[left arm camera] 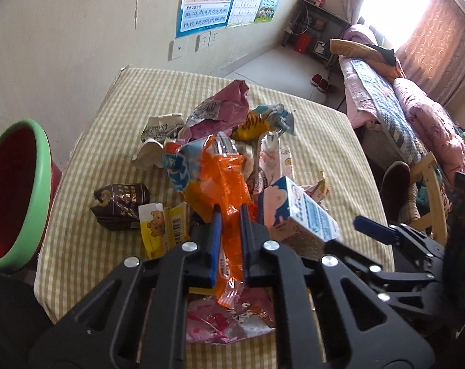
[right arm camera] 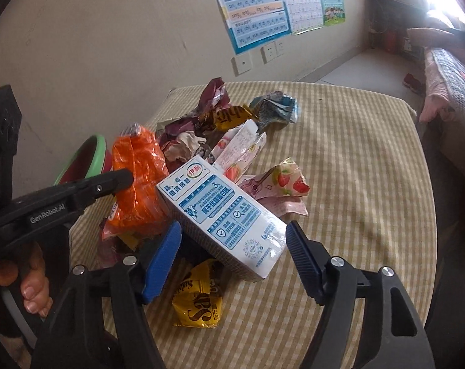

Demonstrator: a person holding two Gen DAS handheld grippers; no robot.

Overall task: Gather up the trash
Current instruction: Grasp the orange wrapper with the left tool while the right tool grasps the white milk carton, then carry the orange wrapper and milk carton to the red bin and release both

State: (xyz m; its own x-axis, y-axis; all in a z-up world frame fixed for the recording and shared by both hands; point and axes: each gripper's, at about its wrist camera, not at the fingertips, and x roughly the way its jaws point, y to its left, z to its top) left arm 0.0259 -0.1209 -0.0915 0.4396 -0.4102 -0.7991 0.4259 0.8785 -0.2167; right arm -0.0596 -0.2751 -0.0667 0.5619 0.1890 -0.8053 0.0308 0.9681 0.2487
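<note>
Left gripper: clamped on the orange wrapper, not yet lifted clear of the pile.
Right gripper: jaws apart, straddling the milk carton, pads not pressing.
Bin: beside the table; nothing seen inside.
Left to do: nearly all the litter.

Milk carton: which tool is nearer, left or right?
Right. The right tool straddles the milk carton, pads not touching. The left tool sits beside it, shut on the orange wrapper.
</note>
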